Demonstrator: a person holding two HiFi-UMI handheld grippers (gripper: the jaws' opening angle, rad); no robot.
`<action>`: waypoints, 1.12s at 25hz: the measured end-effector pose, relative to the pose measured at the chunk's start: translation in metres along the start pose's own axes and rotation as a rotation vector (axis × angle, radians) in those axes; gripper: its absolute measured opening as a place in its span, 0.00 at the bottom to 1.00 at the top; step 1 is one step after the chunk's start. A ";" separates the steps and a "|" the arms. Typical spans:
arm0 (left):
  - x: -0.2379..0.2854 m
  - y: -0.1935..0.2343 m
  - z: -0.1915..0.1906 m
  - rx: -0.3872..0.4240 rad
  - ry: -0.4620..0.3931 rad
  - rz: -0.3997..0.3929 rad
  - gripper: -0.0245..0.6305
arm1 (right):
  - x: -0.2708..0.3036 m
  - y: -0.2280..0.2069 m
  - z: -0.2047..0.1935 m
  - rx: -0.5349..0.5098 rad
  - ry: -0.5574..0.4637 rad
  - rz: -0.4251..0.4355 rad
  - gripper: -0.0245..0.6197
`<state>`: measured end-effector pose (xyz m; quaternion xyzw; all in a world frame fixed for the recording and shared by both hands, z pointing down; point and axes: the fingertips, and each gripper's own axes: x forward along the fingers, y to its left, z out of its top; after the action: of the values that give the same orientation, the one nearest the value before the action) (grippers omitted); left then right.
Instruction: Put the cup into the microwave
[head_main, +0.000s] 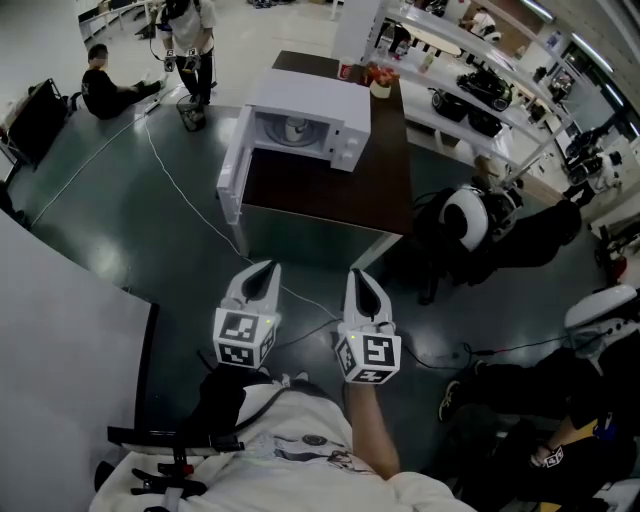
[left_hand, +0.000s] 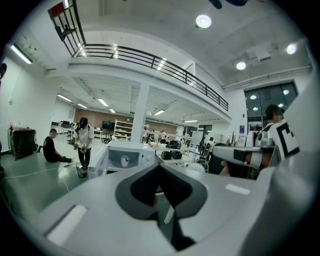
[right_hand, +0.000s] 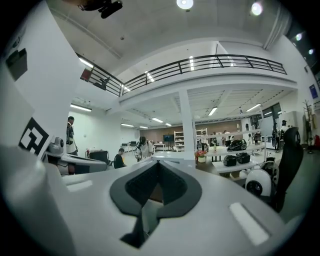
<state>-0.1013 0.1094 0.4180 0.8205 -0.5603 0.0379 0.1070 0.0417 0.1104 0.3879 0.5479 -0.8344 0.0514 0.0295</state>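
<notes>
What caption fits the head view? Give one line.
Left gripper and right gripper, jaws shut, face the open microwave on the dark table.

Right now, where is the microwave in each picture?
Head view: microwave top middle, on the dark table, door open.
Left gripper view: microwave left of middle, just above the jaws.
Right gripper view: microwave at middle, peeking over the jaws.
Shared landmark: the standing person in white, left of the microwave everywhere.
</notes>
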 end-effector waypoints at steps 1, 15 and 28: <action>0.001 -0.005 0.004 0.008 -0.007 -0.001 0.04 | -0.003 -0.003 0.005 -0.003 -0.012 0.002 0.04; 0.037 -0.026 0.030 0.059 -0.067 -0.008 0.04 | 0.004 -0.038 0.023 -0.019 -0.078 -0.007 0.04; 0.044 -0.019 0.043 0.071 -0.088 0.001 0.04 | 0.016 -0.035 0.035 -0.050 -0.101 0.017 0.04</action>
<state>-0.0701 0.0668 0.3811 0.8244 -0.5631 0.0216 0.0529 0.0680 0.0777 0.3567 0.5419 -0.8404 0.0031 0.0006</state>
